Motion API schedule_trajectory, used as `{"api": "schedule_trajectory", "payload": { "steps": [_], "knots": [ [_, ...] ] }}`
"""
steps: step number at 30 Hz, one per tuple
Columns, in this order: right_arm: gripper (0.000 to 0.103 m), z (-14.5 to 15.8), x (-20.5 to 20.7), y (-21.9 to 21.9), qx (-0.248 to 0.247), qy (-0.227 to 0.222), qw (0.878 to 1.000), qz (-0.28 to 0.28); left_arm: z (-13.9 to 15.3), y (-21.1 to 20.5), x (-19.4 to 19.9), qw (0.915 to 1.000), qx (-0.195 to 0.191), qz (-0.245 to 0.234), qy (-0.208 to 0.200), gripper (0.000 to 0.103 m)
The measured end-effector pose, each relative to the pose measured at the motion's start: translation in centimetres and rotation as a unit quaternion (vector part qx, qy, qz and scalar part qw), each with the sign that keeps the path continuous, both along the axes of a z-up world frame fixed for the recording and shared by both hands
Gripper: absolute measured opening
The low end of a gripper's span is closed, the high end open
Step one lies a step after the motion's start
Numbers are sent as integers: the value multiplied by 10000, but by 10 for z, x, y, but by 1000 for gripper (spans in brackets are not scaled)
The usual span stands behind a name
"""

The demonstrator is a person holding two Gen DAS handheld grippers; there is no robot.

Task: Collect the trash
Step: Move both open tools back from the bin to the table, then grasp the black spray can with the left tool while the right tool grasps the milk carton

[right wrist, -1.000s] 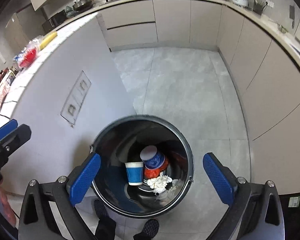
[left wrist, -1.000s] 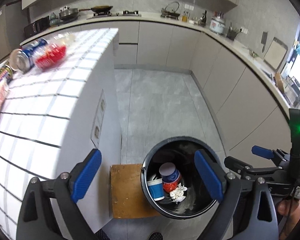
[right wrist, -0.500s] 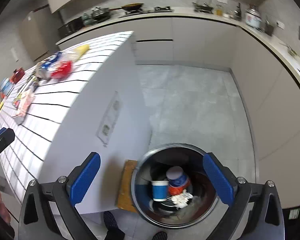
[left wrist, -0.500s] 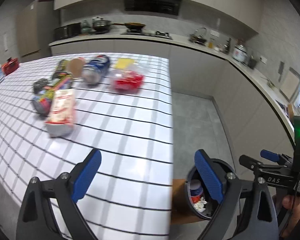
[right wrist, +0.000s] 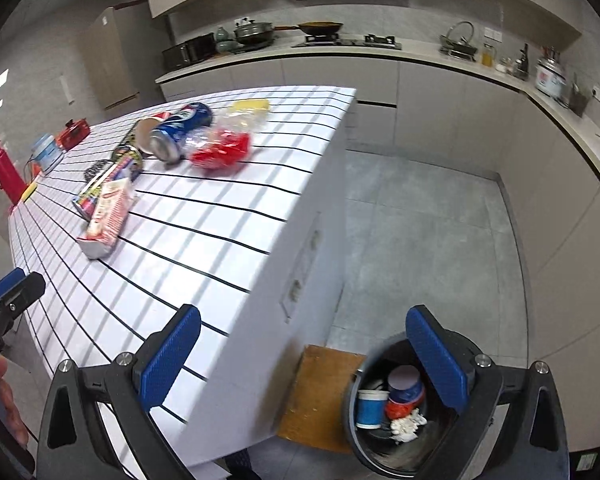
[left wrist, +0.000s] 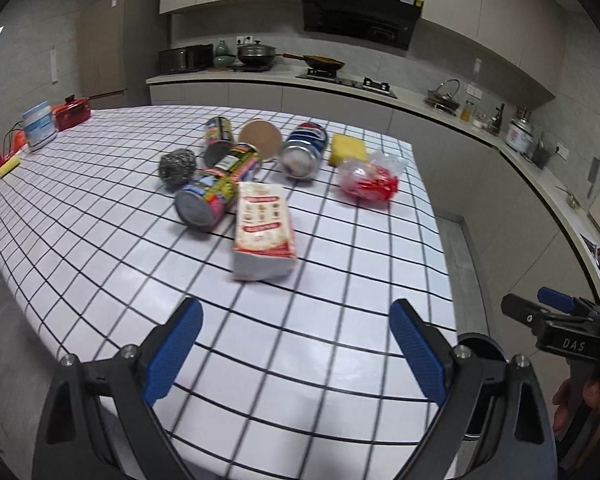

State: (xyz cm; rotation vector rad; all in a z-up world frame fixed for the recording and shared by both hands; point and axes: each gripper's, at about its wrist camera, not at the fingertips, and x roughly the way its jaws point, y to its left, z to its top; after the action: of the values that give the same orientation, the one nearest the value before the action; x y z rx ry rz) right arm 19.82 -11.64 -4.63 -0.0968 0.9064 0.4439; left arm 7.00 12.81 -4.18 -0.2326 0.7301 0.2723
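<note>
While both tools hang above the white table with a black grid pattern (left wrist: 100, 208), the left gripper (left wrist: 296, 344) has its blue-padded jaws spread wide with nothing between them. The right gripper (right wrist: 306, 352) is also wide apart and empty at the bottom of its own view. The trash lies in the upper middle of the left view: a white and red paper carton (left wrist: 263, 236) lying flat, a colourful tube can (left wrist: 214, 196) touching its left side, a blue soda can (left wrist: 304, 150) on its side, a clear bag with red content (left wrist: 368, 182) and a yellow sponge (left wrist: 348, 148) behind it. A grey steel scrubber (left wrist: 177, 164) sits left of the cans. In the lower right of the right view, the round black bin (right wrist: 380, 456) stands on the floor and holds a blue paper cup (right wrist: 369, 408) and crumpled white paper (right wrist: 408, 426).
</note>
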Motion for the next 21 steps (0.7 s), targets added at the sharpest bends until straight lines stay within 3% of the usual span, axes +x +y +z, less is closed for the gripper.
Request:
{"api": "schedule_trajectory", "payload": {
  "steps": [13,21],
  "knots": [
    [103,10,-1,79,66,-115,9993,364,-11,69,-12,9996,32,270,85,95],
    [103,8,4,168,142,-115,9968,774,-27,125,-12,9988,78,408,260,95]
  ]
}}
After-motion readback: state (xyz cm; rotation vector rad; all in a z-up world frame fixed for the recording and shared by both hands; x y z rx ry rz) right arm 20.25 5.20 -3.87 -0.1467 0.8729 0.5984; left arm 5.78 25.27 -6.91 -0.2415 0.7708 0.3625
